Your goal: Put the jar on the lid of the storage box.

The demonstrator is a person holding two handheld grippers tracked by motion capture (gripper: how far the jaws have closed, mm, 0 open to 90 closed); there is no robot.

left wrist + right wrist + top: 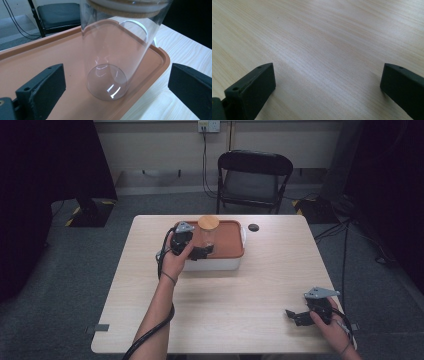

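Left gripper [115, 85]: jaws standing spread wide, one at either side of the clear glass jar [112, 62] and touching neither wall, with the jar's round base sitting between them. In the high view the left gripper [202, 251] is hovering at the jar's 8 o'clock, the person's left hand [175, 260] wrapping its body. Glass jar [208, 236]: empty, standing upright on the orange lid [30, 65] of a white box [215, 264], capped by a cork stopper [208, 222]; the jar is resting near the lid's front edge, toward its 5 o'clock corner in the left gripper view. Right gripper [328, 82]: jaws parted wide over bare wood, pinching nothing. In the high view the right gripper [295, 316] is lying low at the table's [250, 295] 4 o'clock corner, well apart from the box, held by the right hand [327, 317]; whether it is touching the tabletop is hard to tell. Small dark round object [253, 227]: lying on the table at the box's 2 o'clock. Folding chair [254, 180]: standing beyond the table at 12 o'clock.
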